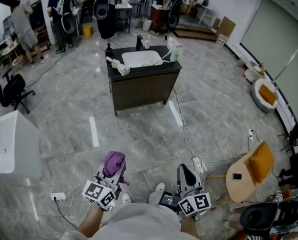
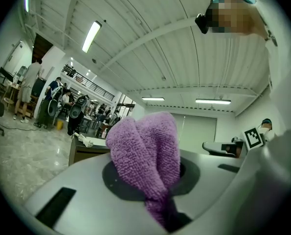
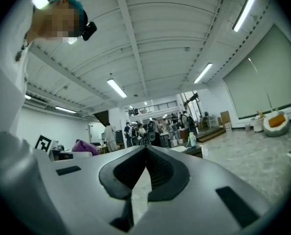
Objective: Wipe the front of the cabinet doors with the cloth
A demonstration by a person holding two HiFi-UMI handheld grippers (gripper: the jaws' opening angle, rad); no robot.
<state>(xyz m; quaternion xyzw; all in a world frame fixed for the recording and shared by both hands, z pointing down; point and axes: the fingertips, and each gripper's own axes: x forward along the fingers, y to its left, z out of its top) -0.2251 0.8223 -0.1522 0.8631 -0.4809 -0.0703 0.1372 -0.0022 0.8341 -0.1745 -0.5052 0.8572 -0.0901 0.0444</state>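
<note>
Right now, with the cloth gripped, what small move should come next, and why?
Probably a step forward toward the cabinet: the left gripper is shut on the purple cloth, but the cabinet doors stand well ahead across the floor, too far to wipe.

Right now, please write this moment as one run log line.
wiping: not started | left gripper: jaws shut on purple cloth | right gripper: jaws shut, empty | cabinet doors: ahead, not yet reached

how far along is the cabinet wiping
Done: the purple cloth is clamped in the left gripper. In hand: nothing more; the right gripper is shut and empty. Remaining: the cabinet doors stand across the floor, out of reach, so all the wiping.
</note>
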